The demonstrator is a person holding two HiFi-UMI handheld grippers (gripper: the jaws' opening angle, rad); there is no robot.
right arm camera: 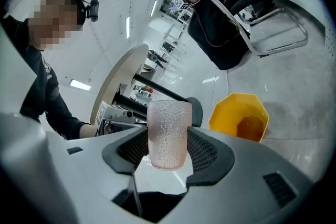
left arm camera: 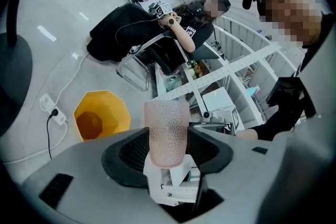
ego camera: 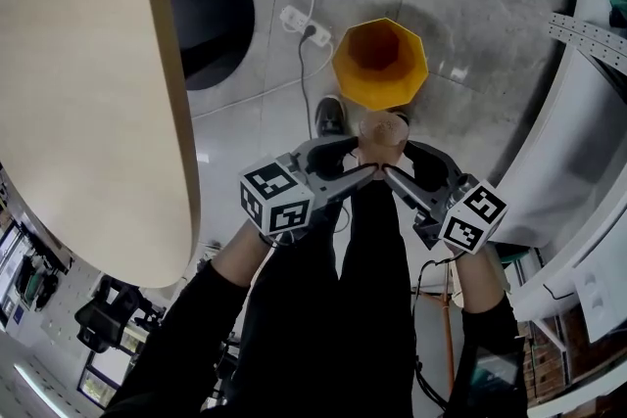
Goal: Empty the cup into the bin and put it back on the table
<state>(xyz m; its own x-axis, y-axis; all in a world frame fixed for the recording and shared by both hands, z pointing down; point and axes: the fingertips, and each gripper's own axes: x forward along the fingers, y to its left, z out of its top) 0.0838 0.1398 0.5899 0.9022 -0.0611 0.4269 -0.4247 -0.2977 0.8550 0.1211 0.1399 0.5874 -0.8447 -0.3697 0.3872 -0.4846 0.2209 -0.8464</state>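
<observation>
Cup (ego camera: 382, 131) is clamped by left claw (left arm camera: 167, 145) and right claw (right arm camera: 168, 145) near yellow bin (ego camera: 379, 64).

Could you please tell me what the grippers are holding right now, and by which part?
Both hold the cup: the left gripper and the right gripper each pinch its dimpled side wall, toward the base.

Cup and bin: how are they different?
The cup is pale pink, see-through and bumpy; the bin is yellow, solid and flat-sided. The cup is much smaller than the bin. The cup is up in the air, pinched by the jaws of the left gripper and right gripper; the bin stands on the floor. Both get narrower towards the bottom.
</observation>
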